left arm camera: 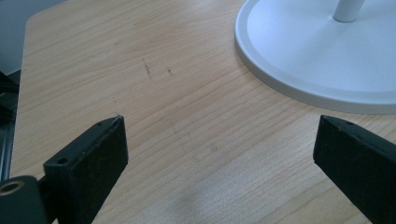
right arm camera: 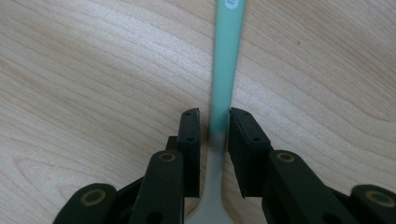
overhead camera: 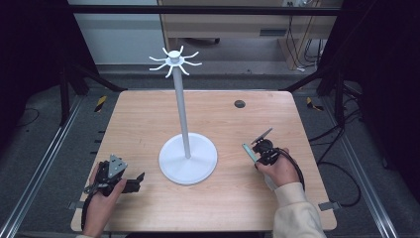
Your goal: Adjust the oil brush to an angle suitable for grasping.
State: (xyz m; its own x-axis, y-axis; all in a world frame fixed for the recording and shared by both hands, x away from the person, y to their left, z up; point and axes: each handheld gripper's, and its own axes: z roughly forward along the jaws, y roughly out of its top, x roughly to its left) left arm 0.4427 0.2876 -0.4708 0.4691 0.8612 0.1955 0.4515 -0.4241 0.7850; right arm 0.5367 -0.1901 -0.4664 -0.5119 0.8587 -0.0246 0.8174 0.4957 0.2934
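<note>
You see a light wood-grain table (overhead camera: 148, 119), matt and faintly scratched; a smooth white stand (overhead camera: 187, 158) with satin sheen; a pale green, smooth plastic-looking handle (right arm camera: 226, 51); matt black gripper pads (left arm camera: 100, 149).

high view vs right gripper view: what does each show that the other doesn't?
High view alone: the white stand with its ring of hooks, the left gripper resting open on the table, and the floor beyond. Right gripper view alone: close detail of the utensil, a teal handle fading to white at its wider end, with a white mark near its far tip. Both: the right gripper shut on that handle over the wooden table.
</note>
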